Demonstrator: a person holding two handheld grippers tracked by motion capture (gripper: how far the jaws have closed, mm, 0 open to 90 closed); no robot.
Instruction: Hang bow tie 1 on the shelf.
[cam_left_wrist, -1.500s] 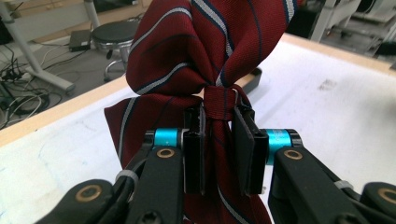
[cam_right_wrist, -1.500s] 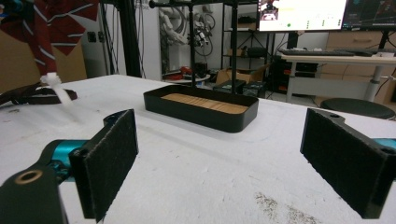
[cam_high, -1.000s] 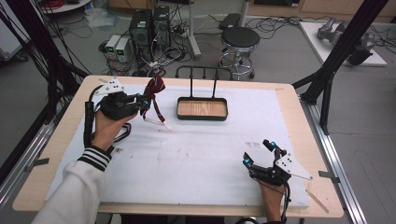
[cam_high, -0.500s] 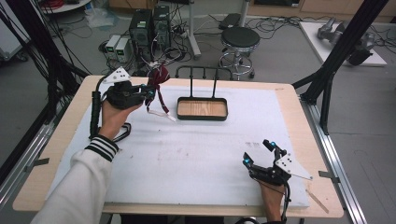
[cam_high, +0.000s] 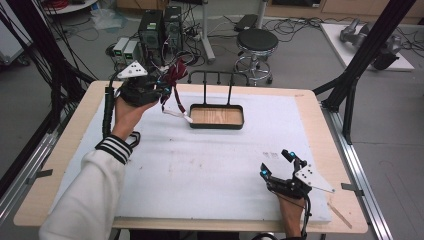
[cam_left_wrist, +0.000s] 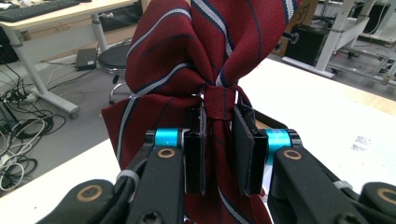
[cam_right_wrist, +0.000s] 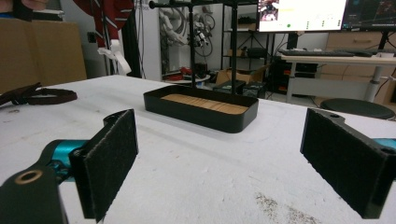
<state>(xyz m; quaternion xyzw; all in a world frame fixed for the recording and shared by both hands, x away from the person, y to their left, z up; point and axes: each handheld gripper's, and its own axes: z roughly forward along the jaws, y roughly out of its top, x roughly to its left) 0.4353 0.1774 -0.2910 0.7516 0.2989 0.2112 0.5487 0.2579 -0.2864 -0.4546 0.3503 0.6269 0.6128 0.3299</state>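
Observation:
A dark red tie with pale stripes (cam_high: 173, 79) hangs bunched from my left gripper (cam_high: 163, 88), lifted above the table's far left. Its tail with a white label (cam_high: 181, 115) trails down toward the black stand. In the left gripper view the two pads press on the tie (cam_left_wrist: 187, 70) just below its narrow loop, so my left gripper (cam_left_wrist: 219, 154) is shut on it. The stand's wooden-floored tray (cam_high: 217, 125) sits just right of the tie, with its hanging bar (cam_high: 218, 74) above. My right gripper (cam_high: 275, 163) rests at the near right, jaws wide open and empty (cam_right_wrist: 233, 154).
A white mat (cam_high: 210, 165) covers the wooden table. A dark strap (cam_right_wrist: 37, 95) lies on the mat near the person's left sleeve. In the right gripper view the tray (cam_right_wrist: 201, 112) stands ahead, with the tie (cam_right_wrist: 109, 14) hanging at the upper left. Computers and a stool (cam_high: 256, 42) stand beyond the far edge.
My left hand has risen and moved toward the far edge and the stand, carrying the tie clear of the mat. The right gripper has stayed still.

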